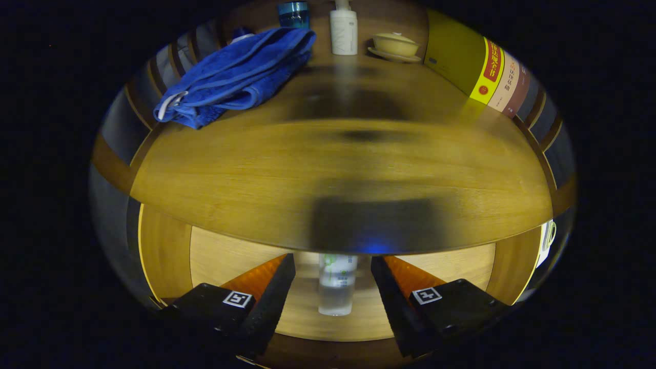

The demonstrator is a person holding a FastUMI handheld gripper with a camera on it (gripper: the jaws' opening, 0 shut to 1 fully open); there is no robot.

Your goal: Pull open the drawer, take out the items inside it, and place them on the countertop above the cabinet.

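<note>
Drawer open; bottle inside, 12 o'clock between fingers of hand-held gripper, jaws apart, not touching. Retrieval step; next: advance, clamp, lift to counter.

Wooden surface, brown, grain running crosswise. On it: crumpled blue towel at far left; white pump bottle and blue-capped container at the back; lidded cream bowl on saucer beside them; yellow-spined book along the right.

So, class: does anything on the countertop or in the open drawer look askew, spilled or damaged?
Only the blue towel, bunched up and hanging over the countertop's far corner. The clear bottle lies in the drawer between the open gripper's fingers; nothing spilled.
</note>
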